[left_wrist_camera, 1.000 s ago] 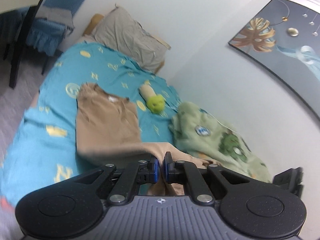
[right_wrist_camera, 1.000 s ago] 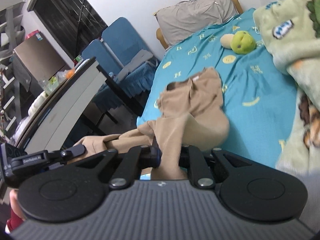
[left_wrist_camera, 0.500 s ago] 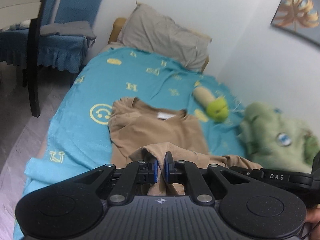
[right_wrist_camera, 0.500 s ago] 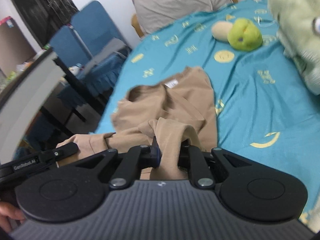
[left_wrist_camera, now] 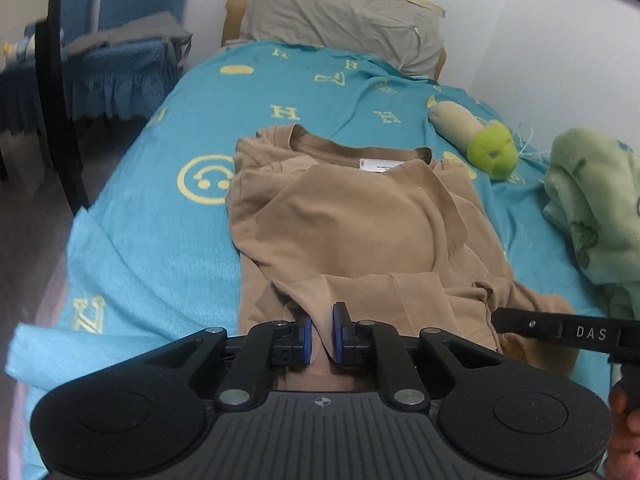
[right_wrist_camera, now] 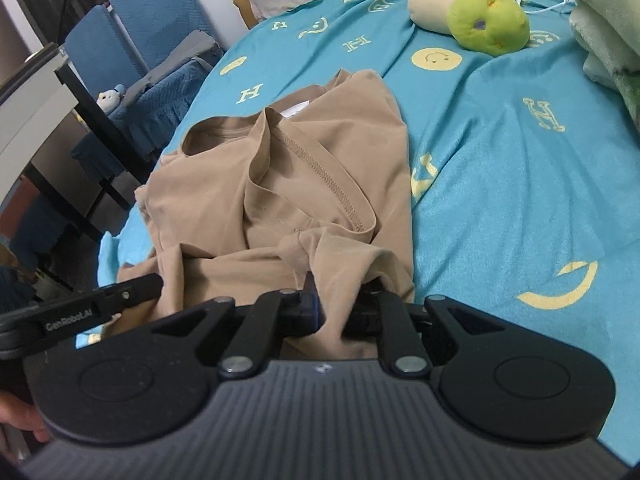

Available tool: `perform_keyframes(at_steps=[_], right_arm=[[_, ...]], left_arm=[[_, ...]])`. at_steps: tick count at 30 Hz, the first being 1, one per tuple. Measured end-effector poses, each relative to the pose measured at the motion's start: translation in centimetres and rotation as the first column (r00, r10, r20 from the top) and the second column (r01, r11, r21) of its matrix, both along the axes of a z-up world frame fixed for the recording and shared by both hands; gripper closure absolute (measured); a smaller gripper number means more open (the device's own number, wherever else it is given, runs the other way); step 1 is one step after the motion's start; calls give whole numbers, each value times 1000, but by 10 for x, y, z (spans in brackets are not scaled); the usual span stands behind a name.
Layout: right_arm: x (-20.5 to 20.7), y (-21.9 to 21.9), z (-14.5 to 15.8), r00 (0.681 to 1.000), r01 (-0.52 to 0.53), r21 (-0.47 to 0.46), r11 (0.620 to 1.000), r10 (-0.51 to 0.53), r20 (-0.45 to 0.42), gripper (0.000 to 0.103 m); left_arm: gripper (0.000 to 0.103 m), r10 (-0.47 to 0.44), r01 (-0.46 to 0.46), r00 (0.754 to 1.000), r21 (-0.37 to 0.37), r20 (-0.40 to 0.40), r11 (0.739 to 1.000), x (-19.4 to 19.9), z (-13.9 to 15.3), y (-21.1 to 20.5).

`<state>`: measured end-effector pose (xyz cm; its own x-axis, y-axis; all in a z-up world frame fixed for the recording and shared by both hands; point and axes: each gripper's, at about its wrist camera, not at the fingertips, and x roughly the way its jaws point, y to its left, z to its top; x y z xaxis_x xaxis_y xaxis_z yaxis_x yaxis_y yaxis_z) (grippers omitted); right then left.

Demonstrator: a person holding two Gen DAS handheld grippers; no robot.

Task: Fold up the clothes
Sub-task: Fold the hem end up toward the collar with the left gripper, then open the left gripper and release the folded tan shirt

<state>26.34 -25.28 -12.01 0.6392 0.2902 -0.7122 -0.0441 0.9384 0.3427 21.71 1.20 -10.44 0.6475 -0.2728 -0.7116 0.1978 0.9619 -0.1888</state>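
A tan T-shirt (left_wrist_camera: 360, 216) lies on the teal bed cover (left_wrist_camera: 160, 220), collar towards the pillow, its near part folded up over itself. My left gripper (left_wrist_camera: 319, 334) is shut on the shirt's near edge at its left side. My right gripper (right_wrist_camera: 340, 312) is shut on the shirt's (right_wrist_camera: 280, 184) near edge at its right side. Each gripper's finger shows at the edge of the other's view. Both hold the cloth low, close to the bed.
A green and beige plush toy (left_wrist_camera: 480, 140) lies beyond the shirt on the right. A pale green blanket (left_wrist_camera: 592, 208) is heaped at the right. A grey pillow (left_wrist_camera: 344, 16) is at the bed's head. Blue chairs (left_wrist_camera: 120, 56) and a dark table leg (left_wrist_camera: 56, 100) stand left of the bed.
Both grippers have carried the shirt's near edge forward towards the collar and lower towards the bed. The shirt now lies doubled over itself.
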Motion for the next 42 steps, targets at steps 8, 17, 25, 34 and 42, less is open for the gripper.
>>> perform_keyframes(at_steps=[8, 17, 25, 34, 42], right_arm=[[-33, -1, 40, 994, 28, -41, 999, -24, 107, 72], [-105, -3, 100, 936, 74, -76, 994, -43, 349, 14], [-140, 2, 105, 924, 90, -87, 992, -51, 379, 14], [-140, 5, 97, 923, 114, -125, 986, -58, 379, 14], [-137, 5, 92, 933, 118, -130, 985, -65, 353, 14]], left_arm=[[34, -12, 7, 992, 46, 123, 999, -41, 47, -7], [0, 1, 0, 954, 0, 300, 1000, -124, 107, 0], [0, 4, -5, 957, 3, 289, 1000, -163, 104, -2], [0, 21, -31, 969, 38, 247, 999, -152, 86, -10], [0, 35, -39, 982, 19, 187, 999, -145, 77, -10]])
